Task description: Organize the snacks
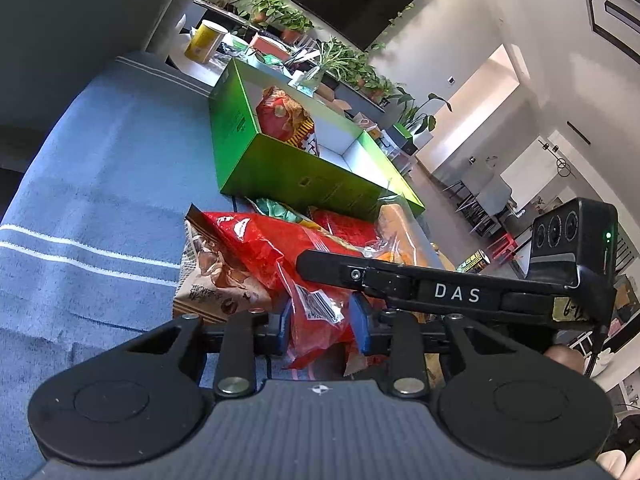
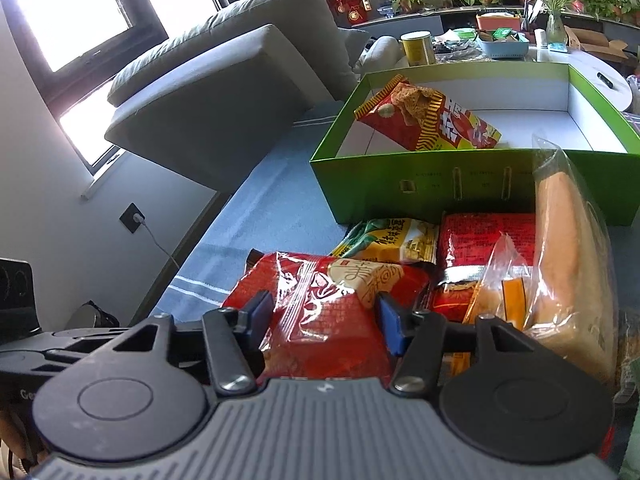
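Observation:
A green box (image 1: 280,168) (image 2: 400,176) with a white inside stands on the blue cloth and holds one red and yellow snack bag (image 1: 286,118) (image 2: 432,120). In front of it lies a pile of snacks. My left gripper (image 1: 320,314) has its blue pads either side of the end of a red crinkly bag (image 1: 256,246), apparently pinching it. My right gripper (image 2: 326,322) is open, its pads either side of a red clear-topped packet (image 2: 328,312). The right gripper's body (image 1: 420,280) crosses the left wrist view over the pile.
A brown snack bag (image 1: 212,280), a green and yellow packet (image 2: 388,238), a dark red packet (image 2: 484,236) and a clear bag of bread (image 2: 568,264) lie in the pile. A grey sofa (image 2: 224,96) stands left. A yellow tin (image 2: 418,48) and clutter sit on the table behind.

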`<state>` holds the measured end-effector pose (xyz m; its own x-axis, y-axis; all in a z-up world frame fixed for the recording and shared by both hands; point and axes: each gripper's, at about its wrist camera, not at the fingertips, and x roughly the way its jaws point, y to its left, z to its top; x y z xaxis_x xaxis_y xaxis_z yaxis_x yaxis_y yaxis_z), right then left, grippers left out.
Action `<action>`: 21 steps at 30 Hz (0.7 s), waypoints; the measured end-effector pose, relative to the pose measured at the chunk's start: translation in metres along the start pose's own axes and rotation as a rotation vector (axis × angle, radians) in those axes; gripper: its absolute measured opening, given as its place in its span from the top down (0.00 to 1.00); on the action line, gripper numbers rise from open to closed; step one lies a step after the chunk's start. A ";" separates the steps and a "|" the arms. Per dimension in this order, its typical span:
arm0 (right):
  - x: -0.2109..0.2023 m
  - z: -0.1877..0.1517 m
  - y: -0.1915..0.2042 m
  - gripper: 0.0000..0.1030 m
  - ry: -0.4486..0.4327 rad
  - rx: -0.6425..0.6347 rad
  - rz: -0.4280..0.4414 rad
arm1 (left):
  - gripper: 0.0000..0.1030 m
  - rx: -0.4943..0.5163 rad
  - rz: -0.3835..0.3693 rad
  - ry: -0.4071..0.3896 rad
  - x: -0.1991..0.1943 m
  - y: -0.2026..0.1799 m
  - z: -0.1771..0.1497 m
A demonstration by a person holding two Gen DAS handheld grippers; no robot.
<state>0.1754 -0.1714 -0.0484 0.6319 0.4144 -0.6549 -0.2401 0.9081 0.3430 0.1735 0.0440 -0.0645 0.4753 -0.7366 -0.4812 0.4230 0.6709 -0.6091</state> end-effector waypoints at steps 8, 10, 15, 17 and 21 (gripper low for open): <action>-0.002 -0.001 0.001 0.47 -0.012 -0.002 -0.002 | 0.74 0.004 -0.002 -0.006 0.000 -0.001 0.000; -0.003 -0.001 0.001 0.47 -0.016 -0.001 -0.003 | 0.75 0.007 -0.005 -0.009 0.000 -0.002 0.001; -0.005 0.001 0.001 0.47 -0.020 -0.002 -0.001 | 0.75 0.011 -0.004 -0.013 0.000 -0.003 0.000; -0.005 0.001 0.001 0.47 -0.021 -0.002 -0.001 | 0.75 0.011 -0.004 -0.014 0.000 -0.003 0.001; -0.006 0.001 0.002 0.47 -0.025 -0.004 -0.002 | 0.75 0.006 -0.013 -0.020 0.000 -0.002 0.001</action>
<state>0.1721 -0.1723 -0.0433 0.6508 0.4108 -0.6385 -0.2415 0.9093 0.3389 0.1733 0.0428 -0.0628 0.4851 -0.7434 -0.4604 0.4343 0.6618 -0.6111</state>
